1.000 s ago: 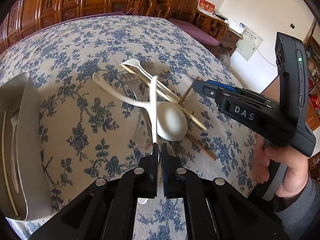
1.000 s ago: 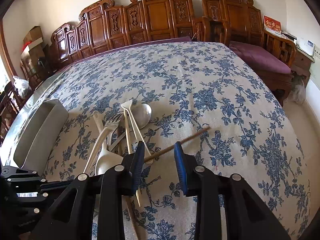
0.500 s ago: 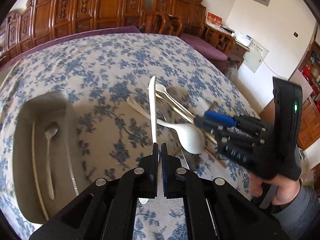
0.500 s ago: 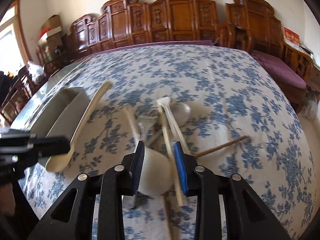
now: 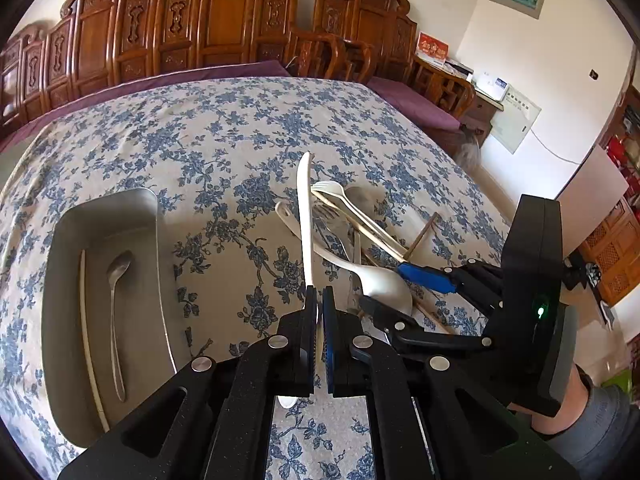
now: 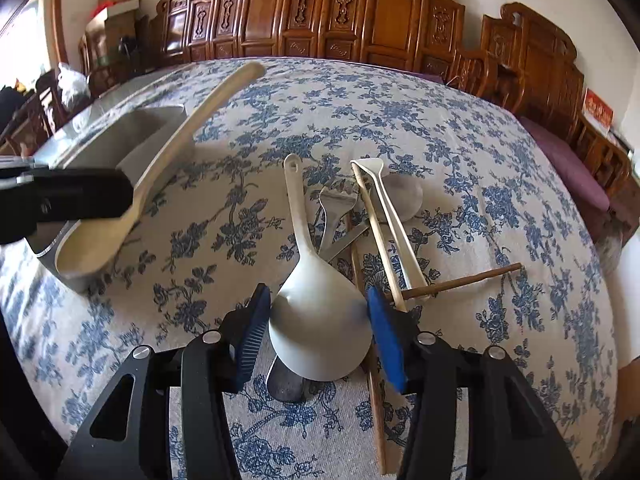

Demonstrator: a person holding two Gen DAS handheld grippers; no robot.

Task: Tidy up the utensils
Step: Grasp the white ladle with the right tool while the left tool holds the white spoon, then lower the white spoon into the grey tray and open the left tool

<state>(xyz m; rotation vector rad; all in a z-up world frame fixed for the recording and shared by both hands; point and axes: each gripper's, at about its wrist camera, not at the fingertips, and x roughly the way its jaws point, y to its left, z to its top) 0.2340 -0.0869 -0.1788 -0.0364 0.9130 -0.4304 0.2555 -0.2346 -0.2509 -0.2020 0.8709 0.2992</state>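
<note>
My left gripper is shut on a cream plastic spoon, held in the air between the pile and the metal tray; the spoon also shows in the right wrist view. The tray holds a metal spoon and a pale chopstick. My right gripper is open, its jaws either side of the bowl of a large white rice spoon on the utensil pile. The pile also has a metal fork, a white plastic fork, chopsticks and a brown stick.
The table carries a blue floral cloth. Carved wooden chairs line the far side. The tray sits at the table's left part, also seen in the right wrist view. The right gripper body stands right of the pile.
My left gripper lifted the cream spoon off the pile and carried it left toward the tray. My right gripper moved down over the white rice spoon and opened wider.
</note>
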